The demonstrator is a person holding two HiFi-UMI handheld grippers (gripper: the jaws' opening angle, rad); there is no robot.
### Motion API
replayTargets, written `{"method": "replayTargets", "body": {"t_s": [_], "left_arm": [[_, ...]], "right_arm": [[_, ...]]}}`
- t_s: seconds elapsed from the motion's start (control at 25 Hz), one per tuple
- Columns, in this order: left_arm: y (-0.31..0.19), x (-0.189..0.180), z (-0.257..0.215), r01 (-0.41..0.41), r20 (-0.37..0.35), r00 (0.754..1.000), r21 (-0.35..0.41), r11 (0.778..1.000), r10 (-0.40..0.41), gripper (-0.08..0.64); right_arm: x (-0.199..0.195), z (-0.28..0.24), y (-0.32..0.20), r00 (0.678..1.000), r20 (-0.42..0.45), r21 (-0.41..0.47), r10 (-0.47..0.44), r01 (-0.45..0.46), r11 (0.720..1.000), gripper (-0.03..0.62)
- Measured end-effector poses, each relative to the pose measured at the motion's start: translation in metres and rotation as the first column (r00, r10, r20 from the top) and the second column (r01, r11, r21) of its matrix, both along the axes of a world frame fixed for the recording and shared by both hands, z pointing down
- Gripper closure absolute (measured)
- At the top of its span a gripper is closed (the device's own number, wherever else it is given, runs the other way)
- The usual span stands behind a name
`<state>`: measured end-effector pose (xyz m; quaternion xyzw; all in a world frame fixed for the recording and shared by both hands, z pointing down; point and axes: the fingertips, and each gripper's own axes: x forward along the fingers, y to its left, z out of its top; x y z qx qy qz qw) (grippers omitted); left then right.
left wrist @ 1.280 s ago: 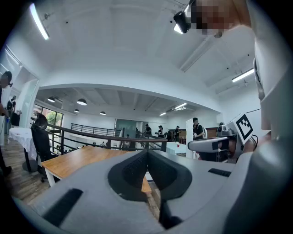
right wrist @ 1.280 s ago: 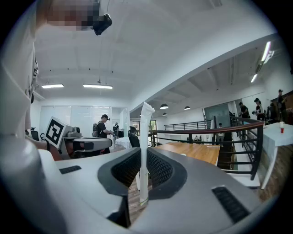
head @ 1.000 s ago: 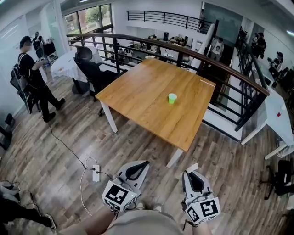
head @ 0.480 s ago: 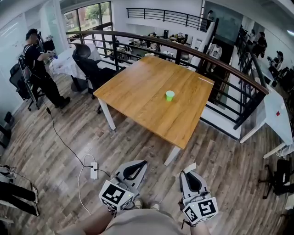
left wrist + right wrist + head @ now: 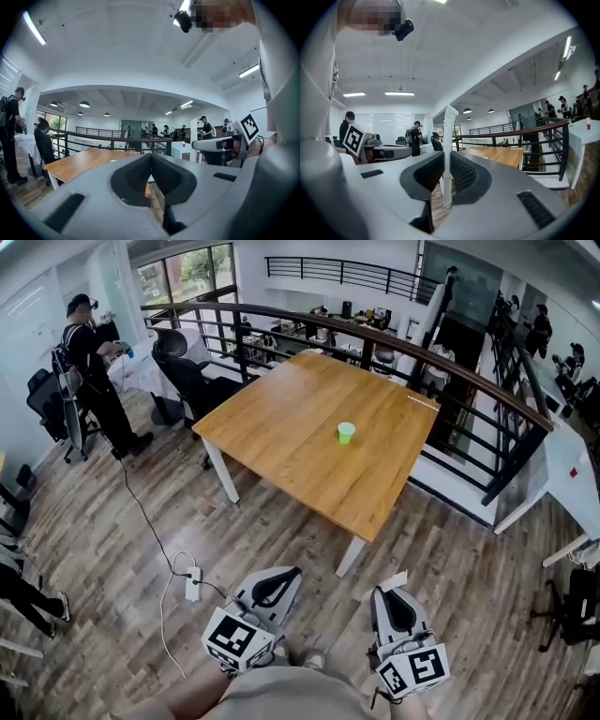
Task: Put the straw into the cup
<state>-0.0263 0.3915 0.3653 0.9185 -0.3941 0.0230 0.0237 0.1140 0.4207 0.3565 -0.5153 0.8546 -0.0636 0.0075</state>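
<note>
A small green cup (image 5: pixel 347 432) stands upright on the wooden table (image 5: pixel 281 427), right of its middle and far ahead of both grippers. My right gripper (image 5: pixel 386 589) hangs low over the floor, shut on a white paper-wrapped straw (image 5: pixel 449 140). The straw stands upright between its pads and sticks out above the right gripper (image 5: pixel 446 161). In the head view only the straw's white tip (image 5: pixel 395 579) shows. My left gripper (image 5: pixel 292 573) is beside it on the left. In its own view the left gripper (image 5: pixel 151 158) has its jaws closed together with nothing between them.
A dark railing (image 5: pixel 450 362) runs behind and to the right of the table. A power strip (image 5: pixel 194 584) with a cable lies on the wood floor near my left gripper. A person (image 5: pixel 94 371) stands at the far left, near an office chair (image 5: pixel 183 371). A white table (image 5: pixel 572 465) is at the right.
The view has drifted slightly towards the table. The person at the far left has shifted position. Both grippers keep their pose, and the straw stays held.
</note>
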Motion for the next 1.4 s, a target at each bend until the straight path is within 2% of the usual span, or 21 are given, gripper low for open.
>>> {"method": "replayTargets", "body": {"t_s": [0.2,0.52,0.76,1.04,1.4], "left_arm": [[0.012,0.014,0.006,-0.012,0.020,1.000,-0.010,1.000,0.012,0.546],[0.027,0.028,0.014,0.019,0.014,1.000,-0.026,0.999,-0.019,0.546],[0.023,0.035,0.015,0.014,0.025,1.000,-0.019,1.000,-0.014,0.546],[0.002,0.041,0.024,0.010,0.014,1.000,-0.011,1.000,-0.009,0.546],[-0.056,0.041,0.044,-0.004,-0.007,1.000,-0.026,1.000,0.004,0.546]], "right_arm": [[0.009,0.003,0.005,1.000,0.017,0.001,-0.022,0.022,1.000,0.546],[0.025,0.014,0.018,0.999,0.038,-0.012,-0.038,0.038,0.999,0.546],[0.025,0.019,0.014,0.998,0.046,-0.018,-0.052,0.053,0.998,0.546],[0.027,0.027,-0.008,0.998,0.035,-0.013,-0.060,0.061,0.998,0.546],[0.016,0.037,-0.066,0.997,0.010,-0.002,-0.073,0.073,0.997,0.546]]}}
